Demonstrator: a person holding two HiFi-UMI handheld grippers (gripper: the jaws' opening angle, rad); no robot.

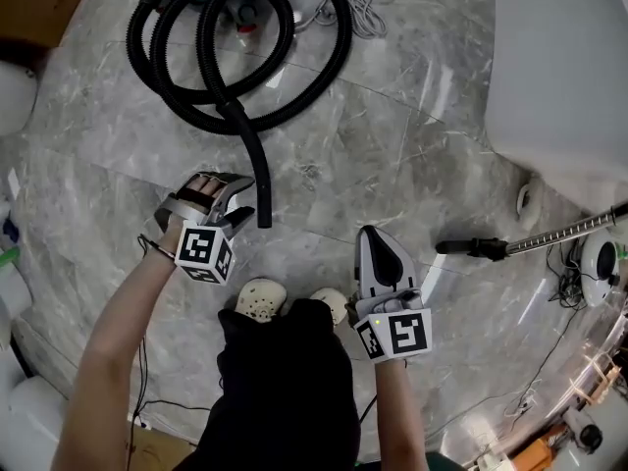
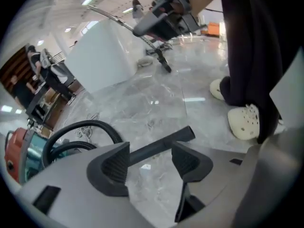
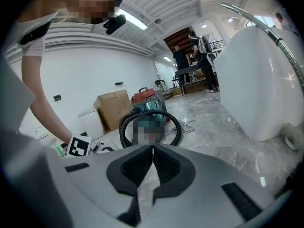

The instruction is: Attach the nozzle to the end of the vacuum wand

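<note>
The black vacuum hose (image 1: pixel 245 77) lies coiled on the grey floor, and its rigid end tube (image 1: pixel 257 180) points toward me. My left gripper (image 1: pixel 240 196) hangs just left of that tube's tip. In the left gripper view its jaws (image 2: pixel 149 160) stand open and empty above the floor, with the tube (image 2: pixel 161 144) lying beyond them, untouched. My right gripper (image 1: pixel 371 235) is shut on nothing, its pads (image 3: pixel 153 158) pressed together. The vacuum wand (image 1: pixel 559 234) lies to the right with its black handle (image 1: pixel 471 247) toward me. I cannot pick out a nozzle for certain.
The red and teal vacuum canister (image 3: pixel 147 103) stands behind the coil. A big white rounded body (image 1: pixel 559 67) fills the upper right. A round white thing with cables (image 1: pixel 599 260) sits by the wand. My shoes (image 1: pixel 260 300) are below the grippers. A cardboard box (image 3: pixel 111 108) stands at the wall.
</note>
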